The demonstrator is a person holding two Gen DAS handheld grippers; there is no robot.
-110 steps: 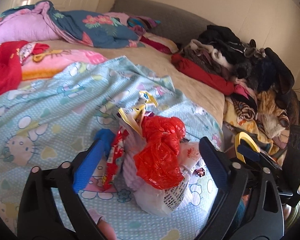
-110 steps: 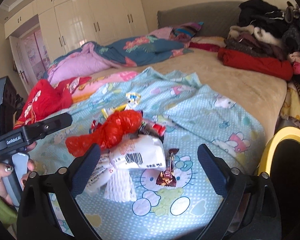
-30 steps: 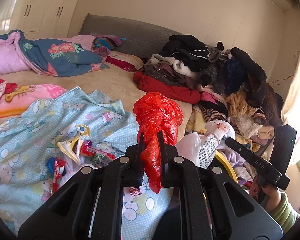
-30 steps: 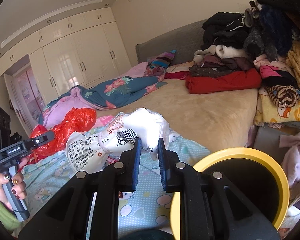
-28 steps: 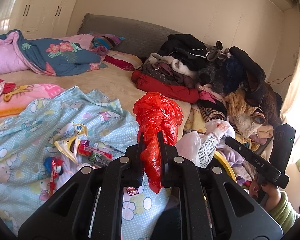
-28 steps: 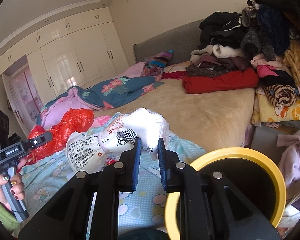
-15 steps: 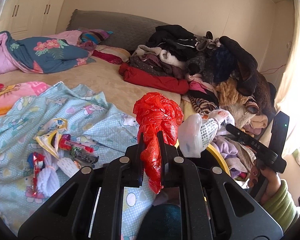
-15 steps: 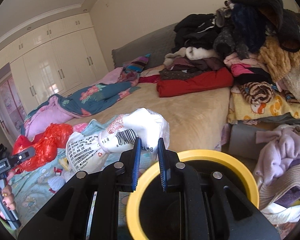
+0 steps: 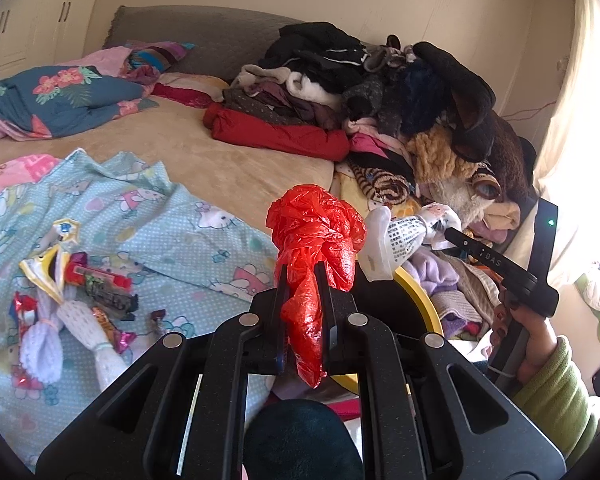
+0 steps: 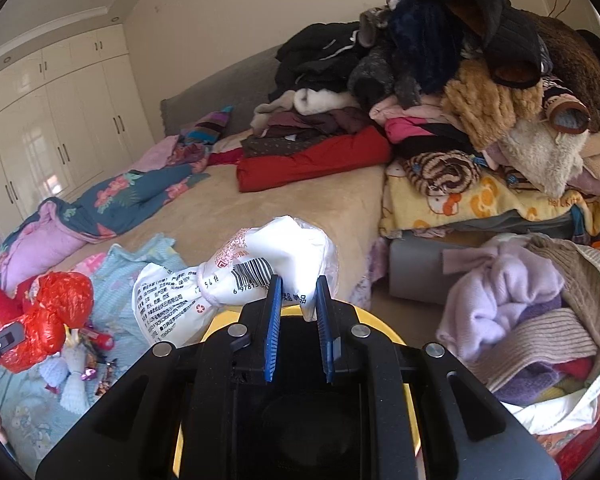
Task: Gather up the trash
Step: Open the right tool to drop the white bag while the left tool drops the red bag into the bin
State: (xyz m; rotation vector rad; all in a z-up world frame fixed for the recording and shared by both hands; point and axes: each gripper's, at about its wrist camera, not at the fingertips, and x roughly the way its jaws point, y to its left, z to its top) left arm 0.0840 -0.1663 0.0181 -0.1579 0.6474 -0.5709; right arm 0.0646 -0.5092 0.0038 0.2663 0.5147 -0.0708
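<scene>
My left gripper point(image 9: 303, 280) is shut on a crumpled red plastic bag point(image 9: 316, 236) and holds it in the air beside the bed. My right gripper point(image 10: 298, 292) is shut on a white printed plastic bag point(image 10: 236, 276) and holds it over the yellow-rimmed bin point(image 10: 392, 330). The bin's rim also shows in the left wrist view point(image 9: 420, 300), just past the red bag. The white bag point(image 9: 400, 236) hangs there from the right gripper. Several candy wrappers and white foam nets point(image 9: 80, 304) lie on the blue Hello Kitty sheet point(image 9: 180, 232).
A tall heap of clothes point(image 9: 380, 92) covers the right side of the bed. A bag of knitwear point(image 10: 540, 312) stands right of the bin. Floral bedding point(image 9: 60, 96) lies at the far left. White wardrobes point(image 10: 60, 120) line the back wall.
Both grippers closed on their bags, lifted them off the sheet and carried them right, off the bed's edge. The bin has come under the right gripper.
</scene>
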